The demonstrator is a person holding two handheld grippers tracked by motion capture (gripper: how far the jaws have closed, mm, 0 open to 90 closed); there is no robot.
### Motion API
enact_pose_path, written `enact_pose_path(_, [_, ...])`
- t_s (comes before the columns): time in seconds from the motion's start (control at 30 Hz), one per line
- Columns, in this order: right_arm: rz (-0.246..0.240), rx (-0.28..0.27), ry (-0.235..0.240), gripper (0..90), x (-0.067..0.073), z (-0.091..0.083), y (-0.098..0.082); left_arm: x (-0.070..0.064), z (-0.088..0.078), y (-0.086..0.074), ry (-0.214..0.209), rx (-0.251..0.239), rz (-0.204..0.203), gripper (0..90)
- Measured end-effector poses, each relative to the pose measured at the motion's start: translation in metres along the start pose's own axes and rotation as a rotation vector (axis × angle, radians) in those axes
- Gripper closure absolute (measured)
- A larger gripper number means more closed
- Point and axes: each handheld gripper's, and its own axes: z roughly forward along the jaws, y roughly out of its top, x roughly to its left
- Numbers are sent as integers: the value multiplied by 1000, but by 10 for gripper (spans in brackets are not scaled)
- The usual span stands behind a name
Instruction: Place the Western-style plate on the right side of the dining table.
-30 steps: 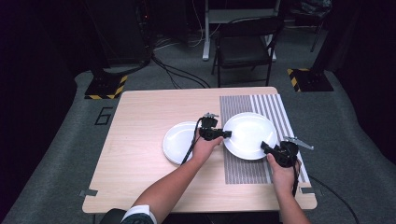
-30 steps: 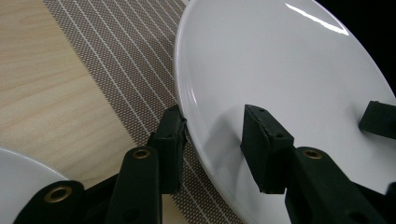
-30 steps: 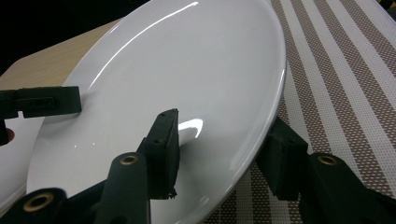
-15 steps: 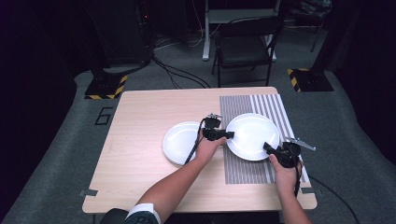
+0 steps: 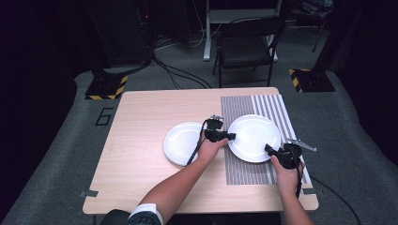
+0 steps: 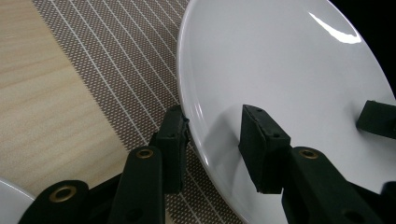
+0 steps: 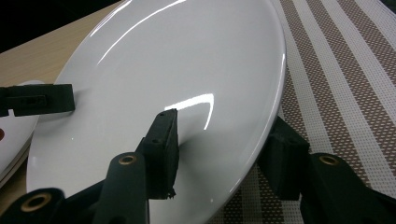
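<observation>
Dark curtains and a folding metal chair (image 5: 246, 44) stand beyond the pale wooden table (image 5: 141, 164), whose right half carries a brown-and-white striped woven placemat (image 5: 270, 105); on that mat sits the round glossy white plate (image 5: 253, 137) the work concerns, gripped from both sides. The left gripper (image 5: 228, 136) has its jaws drawn narrow over the plate's left rim, one pad under the edge and one on the upper face, as the left gripper view shows (image 6: 210, 154); the right gripper (image 5: 268, 149) is likewise clamped narrow on the near-right rim, one jaw on the glaze and one beneath (image 7: 224, 158). In the gripper views the plate looks tilted, though whether it has left the mat I cannot tell.

I judge slipping the main risk; glazed china gives hard pads little purchase, and both holds take only the thin edge. If one hand rises faster than the other, the plate may pivot and slide free; it could chip on the table or knock the second white plate (image 5: 183, 143) lying just to its left on the bare wood.
</observation>
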Motion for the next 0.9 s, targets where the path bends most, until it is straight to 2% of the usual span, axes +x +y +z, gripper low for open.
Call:
enact_pose_path(0.13, [-2,1,-2,508,-1,1,0,1,2,-1,-1,1,-7,618])
enact_pose_path(0.17, [-1,1,-1,509,-1,1,0,0,3,-1,-4,2,-20,618])
enact_pose_path(0.9, [16,18,-21,508,-14,8,-3,0,18,-5,-3,25,-24,623])
